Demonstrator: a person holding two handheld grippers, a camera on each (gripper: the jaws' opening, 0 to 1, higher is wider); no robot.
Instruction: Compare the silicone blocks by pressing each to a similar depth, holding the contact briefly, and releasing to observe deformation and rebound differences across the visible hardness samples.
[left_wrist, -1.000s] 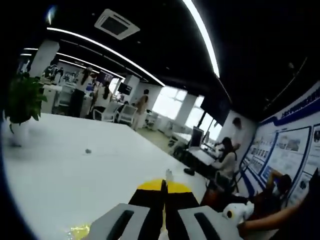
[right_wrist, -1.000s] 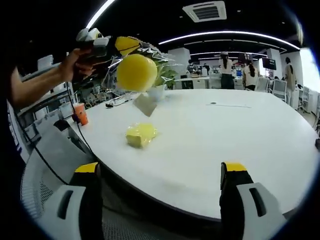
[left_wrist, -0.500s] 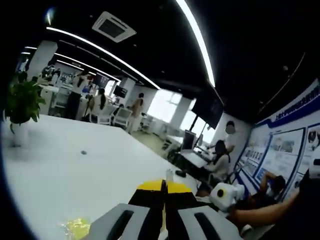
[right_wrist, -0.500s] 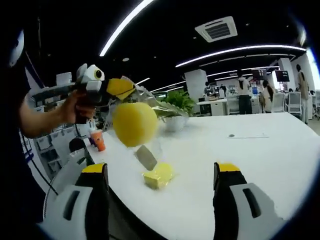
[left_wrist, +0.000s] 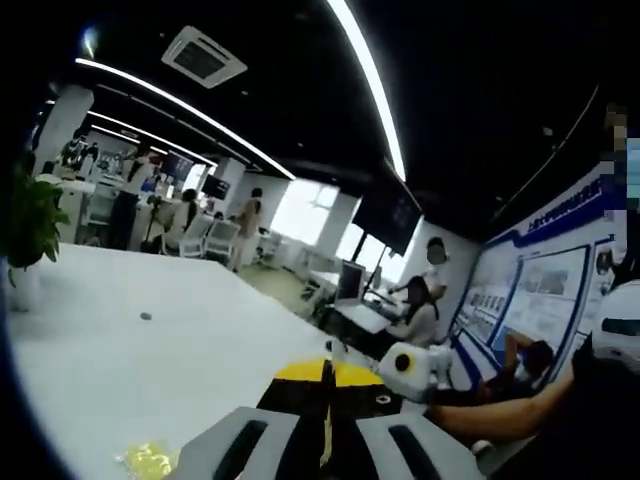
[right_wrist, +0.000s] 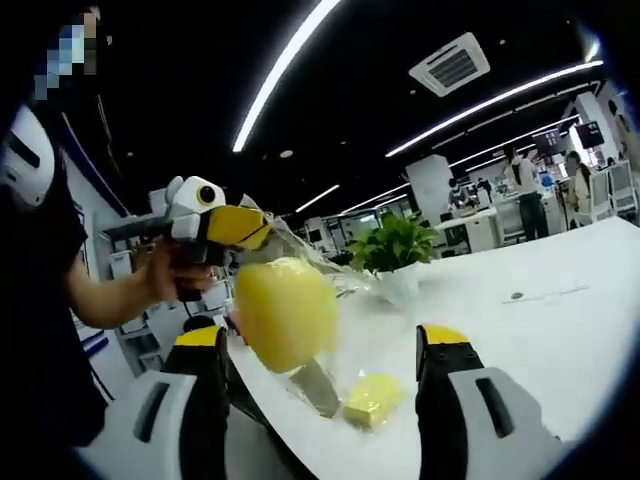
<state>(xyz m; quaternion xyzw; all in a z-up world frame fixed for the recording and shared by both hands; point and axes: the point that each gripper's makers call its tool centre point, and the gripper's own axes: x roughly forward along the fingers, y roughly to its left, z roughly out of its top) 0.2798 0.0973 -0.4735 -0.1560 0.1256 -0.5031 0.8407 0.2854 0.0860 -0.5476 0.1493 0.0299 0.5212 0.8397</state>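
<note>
In the right gripper view, my left gripper (right_wrist: 262, 232) comes in from the upper left, held by a hand, its yellow-tipped jaws shut on a clear plastic bag (right_wrist: 330, 272). A rounded yellow silicone block (right_wrist: 285, 312) hangs in that bag, with a grey piece (right_wrist: 316, 386) below it. A second yellow block (right_wrist: 372, 398), wrapped, lies on the white table (right_wrist: 540, 320). My right gripper (right_wrist: 322, 345) is open, and the hanging block sits between its jaws in this view. In the left gripper view, my left gripper (left_wrist: 325, 375) is shut, and the wrapped block (left_wrist: 150, 460) lies at the lower left.
A potted plant (right_wrist: 400, 245) stands on the table behind the bag, also seen as the plant (left_wrist: 30, 225) at the left edge. A small dark object (right_wrist: 516, 296) lies further along the table. People sit and stand at desks (left_wrist: 415, 315) beyond. The right gripper's arm (left_wrist: 500, 415) enters from the right.
Both views have tilted upward with the hands. The bag with the yellow block now hangs lower and closer to my right gripper, between its jaws in view. Both jaws are unchanged.
</note>
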